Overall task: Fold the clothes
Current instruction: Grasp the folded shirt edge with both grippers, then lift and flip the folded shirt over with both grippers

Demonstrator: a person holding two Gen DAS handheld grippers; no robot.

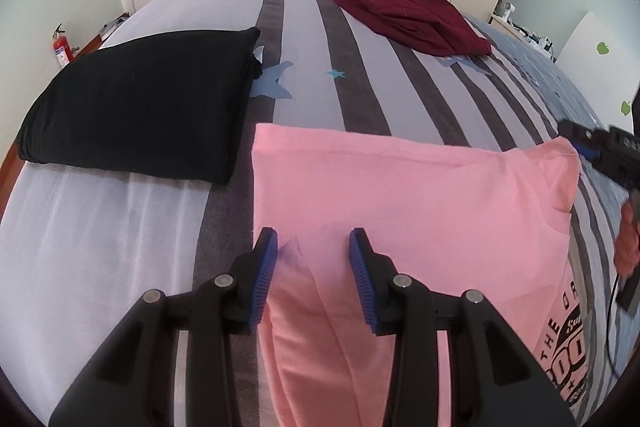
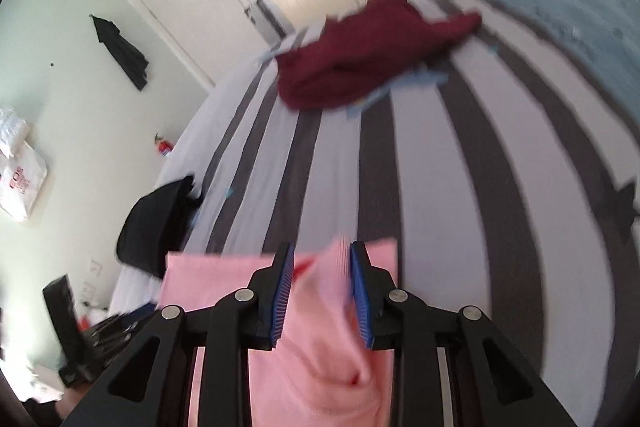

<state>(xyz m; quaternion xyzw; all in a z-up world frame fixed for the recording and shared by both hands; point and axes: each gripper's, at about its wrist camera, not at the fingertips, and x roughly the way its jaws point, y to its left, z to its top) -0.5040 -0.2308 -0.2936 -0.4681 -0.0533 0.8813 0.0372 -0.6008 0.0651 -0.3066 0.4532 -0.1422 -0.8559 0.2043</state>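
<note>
Pink T-shirt (image 1: 400, 195) cloth bunches between the left gripper (image 1: 313, 259) fingers, which angle down at the striped bed (image 1: 120, 227), narrowly set and pinching a fold by the shirt's left edge. The right gripper (image 2: 322, 287), also tilted down, grips a raised ridge of the same shirt near its far right corner. A folded black garment (image 1: 136, 107) lies left; a crumpled maroon garment (image 1: 408, 15) lies farther back.

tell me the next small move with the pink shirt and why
Probably carry both held parts forward and lay them down flat. The left gripper and right gripper each have a raised fold of the pink shirt between their pads, while its far part already lies flat on the striped bed.
</note>
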